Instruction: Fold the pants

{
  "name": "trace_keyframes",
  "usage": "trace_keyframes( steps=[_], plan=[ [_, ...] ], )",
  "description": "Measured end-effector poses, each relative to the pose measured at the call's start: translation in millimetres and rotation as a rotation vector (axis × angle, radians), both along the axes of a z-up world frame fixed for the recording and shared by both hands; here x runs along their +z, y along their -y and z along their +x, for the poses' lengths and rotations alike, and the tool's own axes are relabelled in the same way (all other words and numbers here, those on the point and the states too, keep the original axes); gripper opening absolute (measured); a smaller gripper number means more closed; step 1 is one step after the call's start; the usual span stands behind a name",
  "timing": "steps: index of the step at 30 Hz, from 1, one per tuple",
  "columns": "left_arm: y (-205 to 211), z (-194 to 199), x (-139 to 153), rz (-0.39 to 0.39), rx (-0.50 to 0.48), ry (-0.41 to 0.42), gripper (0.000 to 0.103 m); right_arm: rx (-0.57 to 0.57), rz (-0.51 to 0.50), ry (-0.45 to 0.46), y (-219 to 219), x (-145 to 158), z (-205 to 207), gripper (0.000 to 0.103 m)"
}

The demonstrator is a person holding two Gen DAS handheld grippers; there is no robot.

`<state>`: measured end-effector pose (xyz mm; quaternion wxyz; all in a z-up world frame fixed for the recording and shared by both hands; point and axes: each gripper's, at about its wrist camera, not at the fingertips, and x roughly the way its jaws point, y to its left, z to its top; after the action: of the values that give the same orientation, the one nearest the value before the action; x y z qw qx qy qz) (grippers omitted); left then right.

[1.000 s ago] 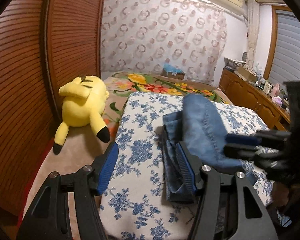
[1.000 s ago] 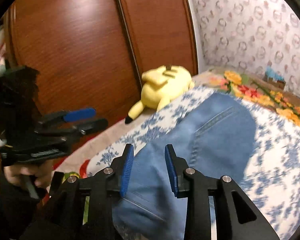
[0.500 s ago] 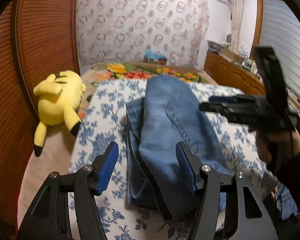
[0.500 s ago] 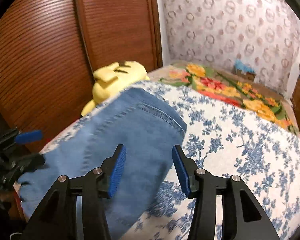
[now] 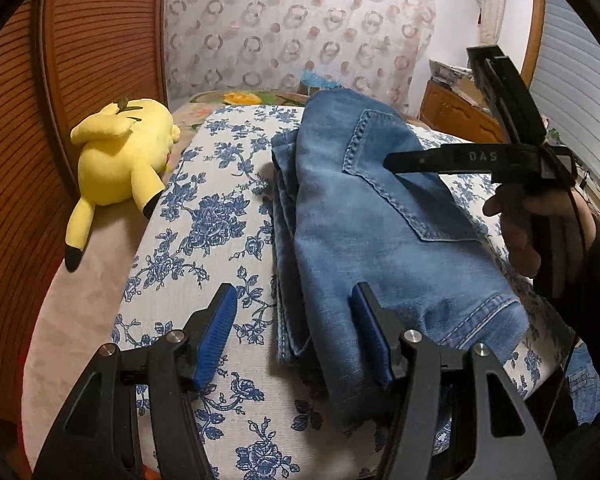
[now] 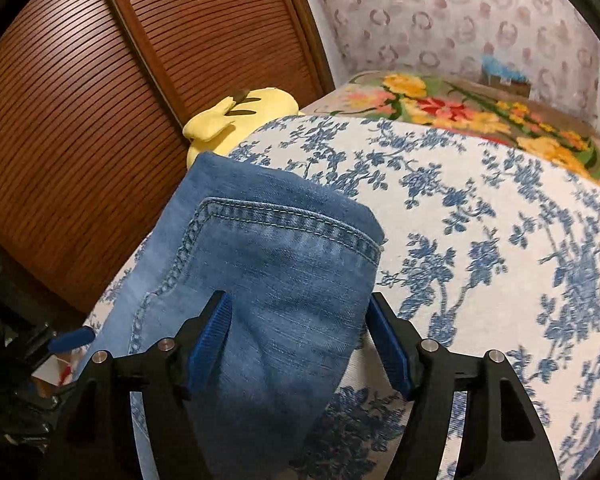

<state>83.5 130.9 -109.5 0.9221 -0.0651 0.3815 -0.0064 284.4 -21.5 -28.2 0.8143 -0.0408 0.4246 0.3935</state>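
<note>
Left wrist, yellow plush [image 5: 120, 164] beside jeans [image 5: 380, 232]

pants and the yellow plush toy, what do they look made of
Pants: blue denim, judging by the faded twill weave, contrast double stitching and sewn-on back pocket; matte finish.
Yellow plush toy: soft, slightly fuzzy fabric over stuffing, probably synthetic fleece; rounded, seamed limbs with black tips.

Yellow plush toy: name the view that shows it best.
Left wrist view: the yellow plush toy lies fully visible beside the floral cover. In the right wrist view only its top shows, behind the jeans.
</note>
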Motion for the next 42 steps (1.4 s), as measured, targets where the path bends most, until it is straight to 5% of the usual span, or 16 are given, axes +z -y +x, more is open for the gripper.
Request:
trace_keyframes(
  steps=[8, 15, 19, 31, 42],
  plan=[
    [0, 1, 2, 0.002, -0.003, 0.002, 0.061, 0.031, 0.067, -0.073, -4, -20, 34, 0.069],
    [-5, 11, 3, -0.008, 0.006, 0.002, 0.061, 0.108, 0.09, -0.086, -15, -12, 54, 0.034],
    [-6, 18, 4, -0.015, 0.012, 0.006, 0.061, 0.119, 0.072, -0.04, -32, -7, 60, 0.024],
    [-53, 63, 28, -0.008, 0.103, 0.041, 0.061, 0.176, 0.139, 0.019, -118, 9, 107, 0.02],
    [-94, 134, 49, 0.085, 0.161, 0.054, 0.061, -0.101, 0.191, 0.038, -172, -30, 195, 0.02]
  ],
)
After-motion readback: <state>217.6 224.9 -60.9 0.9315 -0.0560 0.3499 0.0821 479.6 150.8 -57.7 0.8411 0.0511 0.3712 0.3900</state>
